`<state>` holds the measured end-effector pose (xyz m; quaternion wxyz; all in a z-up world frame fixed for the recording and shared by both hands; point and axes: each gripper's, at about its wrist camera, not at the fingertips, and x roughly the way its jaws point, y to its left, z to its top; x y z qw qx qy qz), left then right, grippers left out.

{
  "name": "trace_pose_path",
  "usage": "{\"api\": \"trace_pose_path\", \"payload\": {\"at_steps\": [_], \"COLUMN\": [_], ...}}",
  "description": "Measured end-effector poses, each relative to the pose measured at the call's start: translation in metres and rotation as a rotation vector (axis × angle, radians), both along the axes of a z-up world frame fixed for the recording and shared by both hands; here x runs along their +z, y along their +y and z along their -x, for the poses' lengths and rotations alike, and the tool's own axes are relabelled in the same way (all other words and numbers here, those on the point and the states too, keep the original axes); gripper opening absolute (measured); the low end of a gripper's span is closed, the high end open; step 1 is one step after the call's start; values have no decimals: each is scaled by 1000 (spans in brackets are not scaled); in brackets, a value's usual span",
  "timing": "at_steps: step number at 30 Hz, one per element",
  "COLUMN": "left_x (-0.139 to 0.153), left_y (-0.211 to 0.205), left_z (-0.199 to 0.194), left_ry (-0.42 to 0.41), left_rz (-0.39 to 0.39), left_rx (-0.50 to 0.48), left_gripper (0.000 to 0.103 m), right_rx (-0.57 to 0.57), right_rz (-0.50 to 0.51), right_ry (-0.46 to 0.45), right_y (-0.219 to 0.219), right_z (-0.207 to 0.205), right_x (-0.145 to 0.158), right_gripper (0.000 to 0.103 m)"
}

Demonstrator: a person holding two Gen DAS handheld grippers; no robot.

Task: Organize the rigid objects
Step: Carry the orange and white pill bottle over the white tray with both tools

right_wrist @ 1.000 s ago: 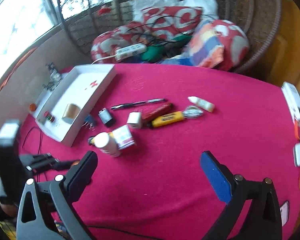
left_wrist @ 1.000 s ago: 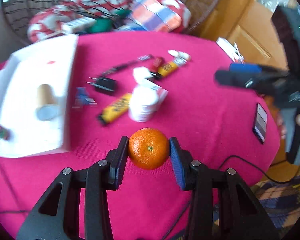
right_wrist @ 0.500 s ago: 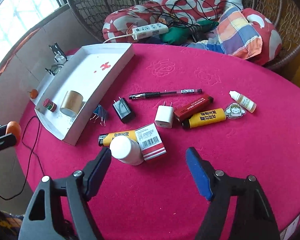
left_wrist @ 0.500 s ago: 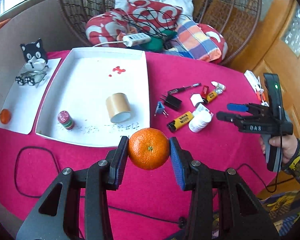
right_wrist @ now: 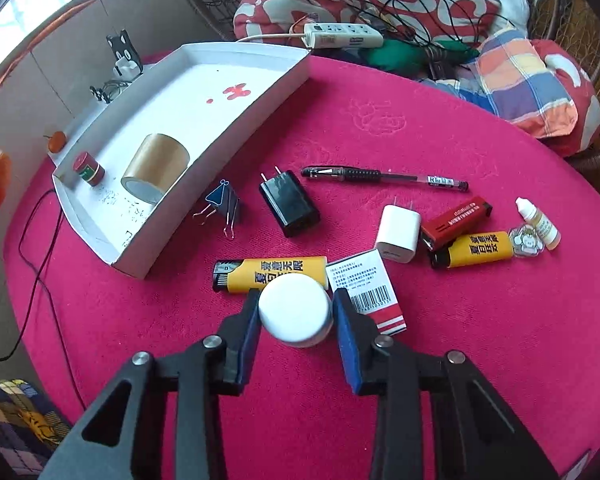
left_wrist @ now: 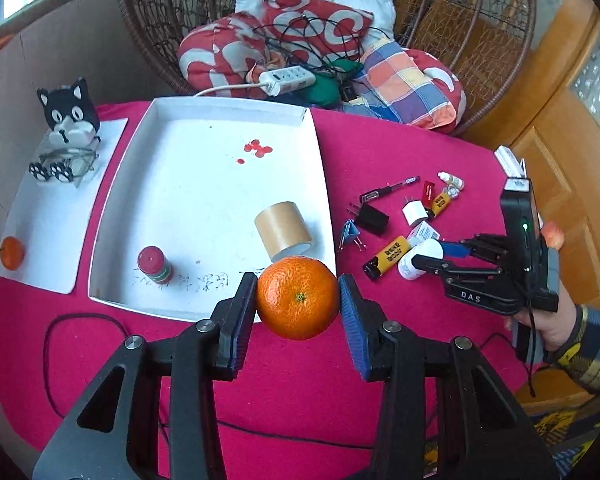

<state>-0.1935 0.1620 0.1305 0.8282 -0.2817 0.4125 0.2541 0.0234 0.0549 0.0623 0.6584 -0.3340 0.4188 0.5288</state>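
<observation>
We see a wicker chair (left_wrist: 440, 20) with cushions behind the round table (right_wrist: 420, 128) under red cloth. The white tray (left_wrist: 204, 200) lies far left. Our left hand-held gripper (left_wrist: 298, 300) pinches an orange (left_wrist: 298, 298) above the tray's near edge; the right hand-held gripper (right_wrist: 295, 314) has its pads against a white bottle (right_wrist: 295, 310) on the cloth.

We see a round orange tangerine (left_wrist: 298, 298) held above the white tray's (left_wrist: 204, 308) near edge; a white bottle (right_wrist: 296, 310) stands upright nearby.
</observation>
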Motion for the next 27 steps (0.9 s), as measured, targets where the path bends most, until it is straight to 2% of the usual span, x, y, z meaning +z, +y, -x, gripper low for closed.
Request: {"api": "trace_pose_path", "payload": {"at_steps": [3, 8, 12, 16, 21, 25, 27], "left_x": [9, 25, 39, 64, 95, 109, 115], "left_y": [5, 6, 0, 1, 10, 19, 22], "left_z": [-7, -25, -41, -39, -33, -22, -20], "left_ry": [-12, -78, -125, -164, -163, -190, -183], "left_rz": [-14, -44, -94, -115, -184, -244, -239], "left_rx": [-21, -25, -50, -42, -65, -35, -9], "left_gripper": [40, 40, 40, 40, 41, 41, 40], "right_rx": [-47, -124, -135, -171, -133, -63, -46], "right_rz": [-40, -174, -266, -323, -452, -524, -550], "right_ry": [55, 150, 139, 168, 165, 162, 163], "right_y": [-6, -25, -42, -48, -52, -43, -37], "right_z": [-4, -15, -22, -22, -2, 17, 21], "right_x": [16, 59, 97, 138, 195, 218, 225], "right_gripper": [34, 34, 34, 34, 34, 34, 34]}}
